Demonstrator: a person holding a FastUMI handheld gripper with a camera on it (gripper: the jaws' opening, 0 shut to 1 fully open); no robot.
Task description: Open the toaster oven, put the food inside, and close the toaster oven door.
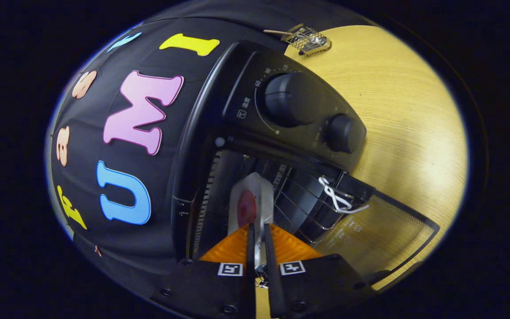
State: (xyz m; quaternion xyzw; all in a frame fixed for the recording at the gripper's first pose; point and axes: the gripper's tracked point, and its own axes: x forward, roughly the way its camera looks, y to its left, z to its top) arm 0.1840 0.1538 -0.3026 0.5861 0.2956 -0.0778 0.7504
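Gripper view, rolled hard to one side, looks into the toaster oven (237, 110), whose door (383, 230) is swung fully open and lies flat, its glass pane reaching out over the pale wooden counter (405, 124). A white cord (337, 197) is looped at the door's hinge end. On the oven's control panel sit two dark knobs, a large knob (291, 98) and a smaller knob (341, 133) beside it.

The gripper (257, 235) has its jaws drawn close together, both fingers (250, 248) pressing on the near edge of a thin white tray (255, 195) of food, with only a narrow slit left between them. The tray juts straight ahead of the fingers into the mouth of the oven, over the wire rack (299, 195). On it lies a round reddish piece of food (246, 208). Whether the tray rests on the rack or hangs just above it I cannot tell.

Far across the counter, well apart from the oven and near the booth's dark wall, a small wire-mesh basket (308, 40) with a handle sits by itself.
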